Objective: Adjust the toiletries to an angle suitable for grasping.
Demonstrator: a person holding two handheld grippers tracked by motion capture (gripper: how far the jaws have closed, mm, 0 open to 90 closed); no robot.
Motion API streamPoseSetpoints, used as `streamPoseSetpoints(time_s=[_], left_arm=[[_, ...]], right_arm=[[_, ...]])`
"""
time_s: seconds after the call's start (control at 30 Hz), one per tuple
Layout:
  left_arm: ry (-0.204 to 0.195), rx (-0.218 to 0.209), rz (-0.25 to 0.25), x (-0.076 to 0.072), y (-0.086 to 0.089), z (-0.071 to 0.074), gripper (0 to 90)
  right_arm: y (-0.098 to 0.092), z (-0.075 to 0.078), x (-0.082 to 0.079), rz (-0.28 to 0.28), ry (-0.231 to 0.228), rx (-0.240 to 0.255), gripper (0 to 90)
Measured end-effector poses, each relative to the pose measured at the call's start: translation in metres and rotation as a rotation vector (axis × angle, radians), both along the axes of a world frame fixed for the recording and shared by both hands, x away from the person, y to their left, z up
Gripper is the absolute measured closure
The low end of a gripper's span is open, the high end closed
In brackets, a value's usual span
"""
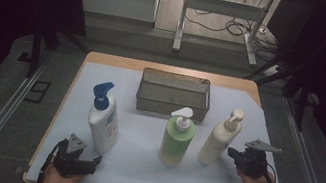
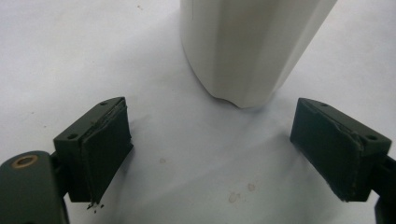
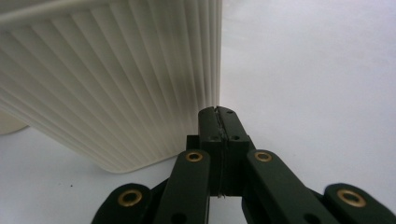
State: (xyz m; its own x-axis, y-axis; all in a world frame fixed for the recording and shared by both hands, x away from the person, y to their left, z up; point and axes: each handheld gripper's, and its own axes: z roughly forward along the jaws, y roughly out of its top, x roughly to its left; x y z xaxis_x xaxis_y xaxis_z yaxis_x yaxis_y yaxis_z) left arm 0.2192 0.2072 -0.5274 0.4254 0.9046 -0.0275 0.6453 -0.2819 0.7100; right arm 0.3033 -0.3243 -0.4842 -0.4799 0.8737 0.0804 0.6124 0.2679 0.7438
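Observation:
Three pump bottles stand in a row on the pale table sheet: a white one with a blue pump (image 1: 104, 119) at the left, a green one with a white pump (image 1: 177, 137) in the middle, and a cream ribbed one (image 1: 219, 138) at the right. My left gripper (image 1: 93, 161) sits low at the front left. It is open, and the white bottle's base (image 2: 247, 46) stands just beyond its wide-apart pads (image 2: 100, 154). My right gripper (image 1: 232, 153) is shut on nothing, its tip (image 3: 218, 114) right beside the cream ribbed bottle (image 3: 116, 84).
A rectangular metal mesh basket (image 1: 174, 93) stands at the back middle of the table, behind the green bottle. The sheet (image 1: 137, 168) has bare room in front of the bottles. Dark frames and rails flank the table on both sides.

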Motion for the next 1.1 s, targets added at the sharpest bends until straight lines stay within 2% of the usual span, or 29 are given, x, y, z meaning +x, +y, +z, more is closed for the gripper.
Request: streamPoseSetpoints(time_s=[0.47, 1.1], left_arm=[[0.000, 0.000, 0.000, 0.000, 0.000, 0.000, 11.9], [0.000, 0.001, -0.001, 0.000, 0.000, 0.000, 11.9]], right_arm=[[0.003, -0.004, 0.007, -0.009, 0.003, -0.001, 89.6], [0.015, -0.011, 0.039, -0.016, 0.036, 0.019, 89.5]])
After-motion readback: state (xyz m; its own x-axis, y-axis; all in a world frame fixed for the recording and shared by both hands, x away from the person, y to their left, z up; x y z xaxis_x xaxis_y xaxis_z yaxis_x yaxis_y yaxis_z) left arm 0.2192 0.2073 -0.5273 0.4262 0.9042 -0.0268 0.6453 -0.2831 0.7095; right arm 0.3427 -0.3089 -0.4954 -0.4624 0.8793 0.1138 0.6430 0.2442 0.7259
